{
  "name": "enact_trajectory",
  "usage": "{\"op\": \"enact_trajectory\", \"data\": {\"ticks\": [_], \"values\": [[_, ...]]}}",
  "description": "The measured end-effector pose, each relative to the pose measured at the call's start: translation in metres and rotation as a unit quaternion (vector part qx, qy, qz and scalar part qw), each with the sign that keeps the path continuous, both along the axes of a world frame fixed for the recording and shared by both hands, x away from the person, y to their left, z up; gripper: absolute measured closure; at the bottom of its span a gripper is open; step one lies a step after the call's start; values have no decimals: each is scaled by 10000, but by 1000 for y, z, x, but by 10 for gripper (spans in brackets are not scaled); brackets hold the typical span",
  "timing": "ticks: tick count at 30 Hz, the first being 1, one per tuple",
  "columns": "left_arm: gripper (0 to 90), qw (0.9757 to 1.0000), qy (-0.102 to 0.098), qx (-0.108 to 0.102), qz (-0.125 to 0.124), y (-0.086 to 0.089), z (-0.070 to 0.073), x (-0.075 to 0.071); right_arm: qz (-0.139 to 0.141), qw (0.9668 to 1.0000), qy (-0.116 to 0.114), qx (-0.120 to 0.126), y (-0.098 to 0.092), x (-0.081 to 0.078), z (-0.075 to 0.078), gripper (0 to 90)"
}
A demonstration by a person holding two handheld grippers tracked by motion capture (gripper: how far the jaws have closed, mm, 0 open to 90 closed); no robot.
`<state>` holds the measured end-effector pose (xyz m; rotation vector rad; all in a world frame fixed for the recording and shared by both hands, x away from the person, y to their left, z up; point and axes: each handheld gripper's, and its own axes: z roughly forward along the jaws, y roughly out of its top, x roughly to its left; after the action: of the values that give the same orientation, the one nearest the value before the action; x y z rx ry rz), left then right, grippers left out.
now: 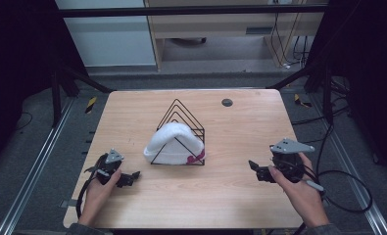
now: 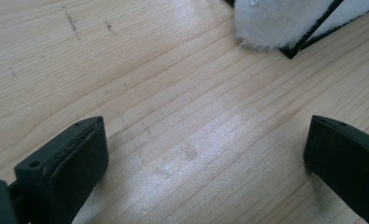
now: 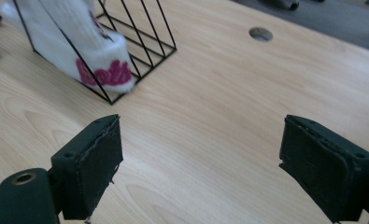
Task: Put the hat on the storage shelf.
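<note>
White and fluffy, the knit hat (image 1: 170, 143) sits tucked into the black wire rack (image 1: 181, 128) at the middle of the counter (image 1: 240, 196), its brim with pink lettering poking out of the rack's base toward the near edge. In the right claw view the lettered brim (image 3: 102, 70) bulges between the wires.

Both claws are on the near half of the counter. The left claw (image 1: 132, 177) rests by the near-left corner, jaws spread wide with nothing between them, only bare wood. The right claw (image 1: 254, 169) hangs near the right edge, jaws likewise apart and empty, pointing in toward the rack.

The job looks like getting that hat out, and neither claw has touched it yet. A good approach would be for one claw to pin the rack's base wire while the other pinches the thick brim, not the loose crown, and draws it out along the open side. Pulling straight through the wires would likely snag the knit or drag the light rack across the wood.

Room is generous: bare counter lies on both sides of the rack and all along the near edge. The far side holds only a round cable hole (image 1: 227, 102) near the far-right corner, well apart from the rack. The left claw sits closer to the counter's edge, so its elbow room is tighter there.
</note>
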<state>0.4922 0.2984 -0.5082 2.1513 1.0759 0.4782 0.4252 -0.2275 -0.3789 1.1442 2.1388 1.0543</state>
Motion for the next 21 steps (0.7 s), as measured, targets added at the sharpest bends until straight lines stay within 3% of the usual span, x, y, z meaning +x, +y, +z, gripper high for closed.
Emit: {"op": "enact_trajectory", "data": {"ticks": [3, 5, 9, 12, 21], "values": [[0, 10000, 0, 6, -4, 0, 0, 0, -121, 9999, 108, 11, -9, -3, -16, 143], [0, 10000, 0, 8, -7, 0, 0, 0, -143, 9998, 122, 38, -10, -3, -18, 144], [0, 10000, 0, 7, -7, 0, 0, 0, -279, 9994, 210, 47, -17, 4, -33, 153], [0, 10000, 2, -6, -8, 0, 0, 0, -357, 9984, 435, -31, -18, 20, -46, 166], [0, 10000, 0, -5, -19, 0, 0, -1, -441, 9964, 725, -90, -9, 51, -72, 170]]}}
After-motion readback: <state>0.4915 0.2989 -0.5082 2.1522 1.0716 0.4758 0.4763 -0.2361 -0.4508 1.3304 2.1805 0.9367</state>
